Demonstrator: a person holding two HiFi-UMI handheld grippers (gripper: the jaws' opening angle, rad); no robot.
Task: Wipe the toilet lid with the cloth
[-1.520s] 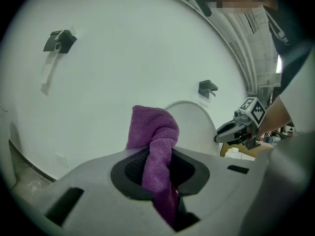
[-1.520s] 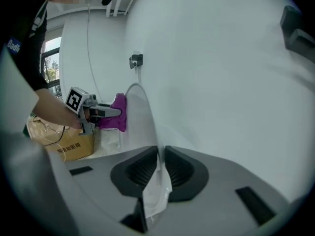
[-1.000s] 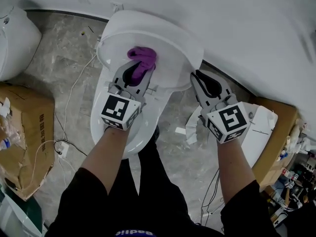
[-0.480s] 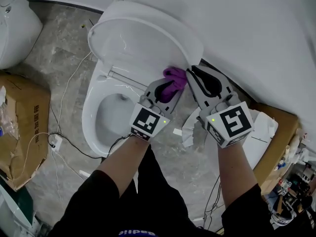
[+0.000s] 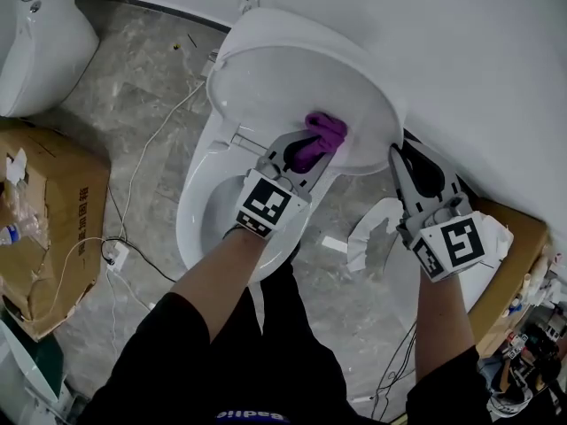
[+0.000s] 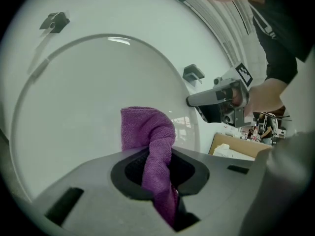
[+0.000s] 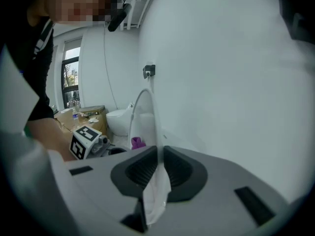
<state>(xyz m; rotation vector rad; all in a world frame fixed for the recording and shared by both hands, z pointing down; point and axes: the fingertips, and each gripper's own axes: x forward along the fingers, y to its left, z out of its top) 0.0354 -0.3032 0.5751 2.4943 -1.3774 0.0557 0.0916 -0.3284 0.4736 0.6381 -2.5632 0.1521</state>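
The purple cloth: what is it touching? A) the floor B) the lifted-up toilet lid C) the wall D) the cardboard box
B: the purple cloth, pinched in the left tool, presses against the inside of the raised toilet lid.

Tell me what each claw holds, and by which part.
Left gripper: the purple cloth, pinched at its middle. Right gripper: something thin and white, seemingly the edge of the raised lid.

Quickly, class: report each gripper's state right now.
Left gripper: closed on the purple cloth.
Right gripper: closed on the toilet lid, at its edge.
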